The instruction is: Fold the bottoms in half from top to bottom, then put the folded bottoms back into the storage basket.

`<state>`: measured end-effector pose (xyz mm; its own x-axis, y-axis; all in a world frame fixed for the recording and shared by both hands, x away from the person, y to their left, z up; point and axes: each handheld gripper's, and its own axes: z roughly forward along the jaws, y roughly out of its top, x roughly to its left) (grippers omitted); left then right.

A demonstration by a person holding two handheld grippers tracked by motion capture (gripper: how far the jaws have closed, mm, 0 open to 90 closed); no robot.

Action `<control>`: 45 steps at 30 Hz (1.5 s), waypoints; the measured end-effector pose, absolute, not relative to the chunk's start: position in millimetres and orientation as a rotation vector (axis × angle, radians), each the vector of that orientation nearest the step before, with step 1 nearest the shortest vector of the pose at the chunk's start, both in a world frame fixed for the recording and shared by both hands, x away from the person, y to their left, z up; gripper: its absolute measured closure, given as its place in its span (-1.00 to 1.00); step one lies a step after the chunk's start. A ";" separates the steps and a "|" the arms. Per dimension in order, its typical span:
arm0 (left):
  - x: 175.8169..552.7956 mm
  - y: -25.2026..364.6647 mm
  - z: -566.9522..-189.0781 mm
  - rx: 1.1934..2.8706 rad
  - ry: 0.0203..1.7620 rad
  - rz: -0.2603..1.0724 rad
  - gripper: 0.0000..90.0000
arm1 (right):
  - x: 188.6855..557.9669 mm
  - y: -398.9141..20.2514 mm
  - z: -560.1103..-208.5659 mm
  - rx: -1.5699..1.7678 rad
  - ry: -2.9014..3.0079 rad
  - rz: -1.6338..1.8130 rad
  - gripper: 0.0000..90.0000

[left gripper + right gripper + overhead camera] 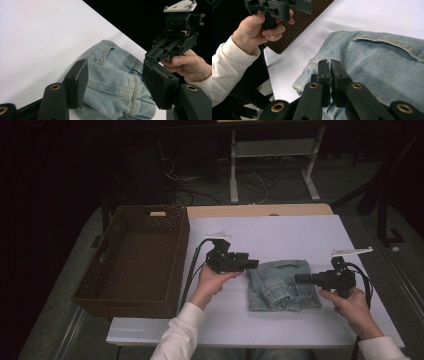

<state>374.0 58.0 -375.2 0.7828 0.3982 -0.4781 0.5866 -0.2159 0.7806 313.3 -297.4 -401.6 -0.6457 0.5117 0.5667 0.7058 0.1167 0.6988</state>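
**Folded Jeans Between Two Grippers**

While the white table (280, 232) carries everything, the brown woven basket (135, 260) sits at its left end, well left of the folded jeans (282, 285). These jeans lie flat near the table's front edge. Just left of the jeans hovers the left gripper (113, 82), its fingers parted with nothing pinched. Just right of the jeans, the right gripper (330, 72) has its fingers nearly together, gripping no cloth.
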 end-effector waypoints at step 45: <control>421.2 22.5 -411.2 2.083 0.861 -0.242 -0.53 | 289.7 -323.4 -422.0 -1.735 -2.147 -1.479 -0.99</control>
<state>421.2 22.5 -411.2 0.7447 0.4904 -0.4526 0.6545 -0.4042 0.6389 289.7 -323.4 -422.0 -0.3860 0.7550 0.5301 0.7641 -0.0602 0.6422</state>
